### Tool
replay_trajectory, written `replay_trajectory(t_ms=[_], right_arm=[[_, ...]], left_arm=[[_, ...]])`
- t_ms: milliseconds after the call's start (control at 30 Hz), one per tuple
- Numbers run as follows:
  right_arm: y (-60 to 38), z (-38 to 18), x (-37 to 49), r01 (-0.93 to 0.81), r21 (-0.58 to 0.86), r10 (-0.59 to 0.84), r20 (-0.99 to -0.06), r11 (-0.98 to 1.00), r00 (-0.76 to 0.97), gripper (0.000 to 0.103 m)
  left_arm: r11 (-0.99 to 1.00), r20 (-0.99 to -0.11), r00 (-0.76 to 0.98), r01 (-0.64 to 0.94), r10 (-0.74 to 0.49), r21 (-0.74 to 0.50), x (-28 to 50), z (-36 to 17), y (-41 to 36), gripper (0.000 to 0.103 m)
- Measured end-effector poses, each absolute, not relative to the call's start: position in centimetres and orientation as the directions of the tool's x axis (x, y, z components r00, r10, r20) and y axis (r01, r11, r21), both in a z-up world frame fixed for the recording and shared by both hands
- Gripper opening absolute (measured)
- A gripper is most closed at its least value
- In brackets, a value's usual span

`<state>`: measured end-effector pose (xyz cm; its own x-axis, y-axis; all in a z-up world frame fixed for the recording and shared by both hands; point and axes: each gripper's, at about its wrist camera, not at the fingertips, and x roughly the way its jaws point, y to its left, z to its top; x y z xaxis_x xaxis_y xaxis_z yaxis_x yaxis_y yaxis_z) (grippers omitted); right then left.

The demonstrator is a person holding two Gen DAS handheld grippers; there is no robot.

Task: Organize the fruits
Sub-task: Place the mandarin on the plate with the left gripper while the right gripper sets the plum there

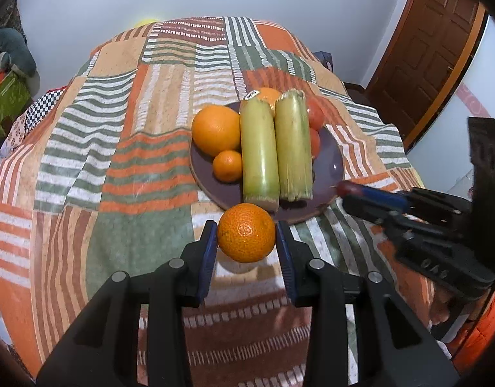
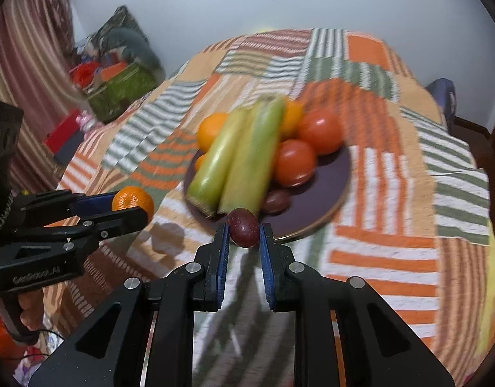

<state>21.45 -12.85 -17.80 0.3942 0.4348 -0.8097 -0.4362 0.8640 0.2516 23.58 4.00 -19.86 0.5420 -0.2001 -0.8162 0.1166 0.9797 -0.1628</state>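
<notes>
My left gripper is shut on a mandarin, held above the cloth just before the near rim of a dark purple plate. On the plate lie two green sugarcane pieces, a large orange, a small mandarin, another orange behind and tomatoes. My right gripper is shut on a small dark red-purple fruit at the plate's near rim. A second dark fruit lies on the plate by two tomatoes. The left gripper with its mandarin shows at left.
A patchwork striped cloth covers the round table. A wooden door stands at the right, boxes and clutter sit by the wall at left, and a chair back is behind the table.
</notes>
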Motion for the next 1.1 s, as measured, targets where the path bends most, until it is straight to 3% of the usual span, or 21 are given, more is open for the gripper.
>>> replay_trajectory(t_ms=[900, 1100], right_arm=[[-14.0, -20.5, 25.6, -0.406, 0.195, 0.366, -0.84, 0.893, 0.4, 0.018], [-13.6, -20.7, 25.3, -0.42, 0.196, 0.371, -0.843, 0.886, 0.39, 0.018]], left_arm=[[0.986, -0.853, 0.495, 0.048, -0.164, -0.162, 30.9, -23.2, 5.1, 0.037], [0.988, -0.85, 0.504, 0.04, -0.151, -0.152, 30.6, -23.0, 5.3, 0.047]])
